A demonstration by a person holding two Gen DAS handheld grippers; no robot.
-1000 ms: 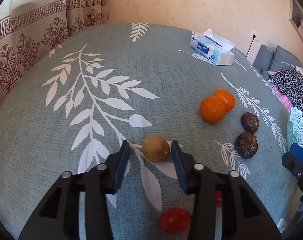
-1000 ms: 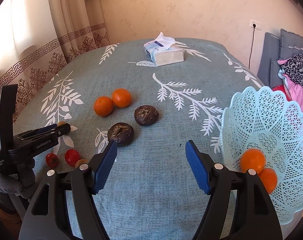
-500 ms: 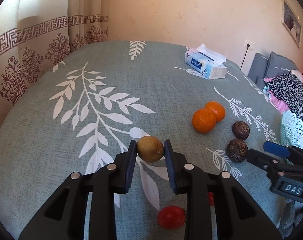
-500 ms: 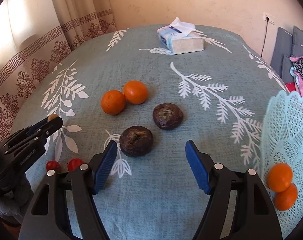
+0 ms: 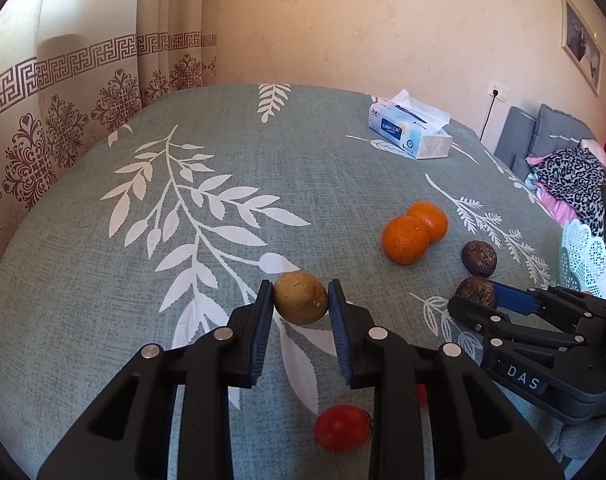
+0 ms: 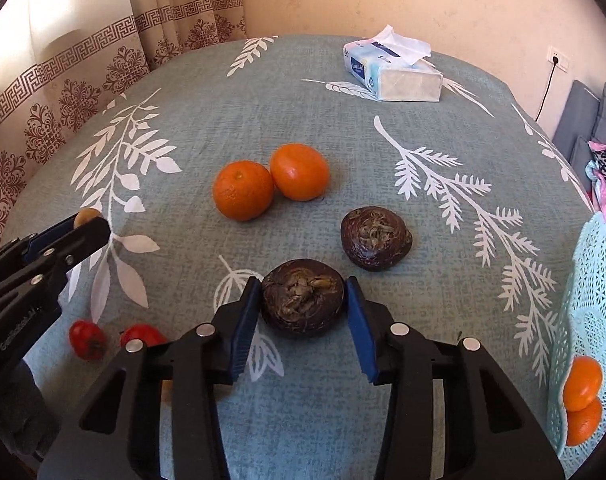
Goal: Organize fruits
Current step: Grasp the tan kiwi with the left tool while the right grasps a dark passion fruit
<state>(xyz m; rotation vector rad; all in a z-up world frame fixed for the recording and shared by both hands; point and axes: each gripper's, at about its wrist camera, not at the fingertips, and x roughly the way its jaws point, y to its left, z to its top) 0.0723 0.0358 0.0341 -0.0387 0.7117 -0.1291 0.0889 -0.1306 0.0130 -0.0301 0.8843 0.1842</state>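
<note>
My left gripper (image 5: 300, 294) is shut on a small yellow-brown fruit (image 5: 300, 300), which sits just above the grey-green leaf-patterned cloth (image 5: 183, 300). My right gripper (image 6: 303, 300) is closing its jaws around the nearer dark brown wrinkled fruit (image 6: 302, 298), and both blue pads touch its sides. A second dark fruit (image 6: 375, 238) lies just beyond it, to the right. Two oranges (image 6: 243, 190) lie side by side further back. A pale blue lattice basket (image 6: 591, 280) at the right edge holds two oranges (image 6: 582, 382).
Two small red fruits (image 6: 86, 339) lie near the front left of the cloth, one of them under the left gripper (image 5: 341, 427). A tissue pack (image 6: 395, 74) stands at the far side. Curtains hang to the left. Cushions and clothes lie beyond the right edge.
The left jaws closed on the yellow-brown fruit. The right gripper moved forward and down over the near dark fruit, and its jaws narrowed onto it.
</note>
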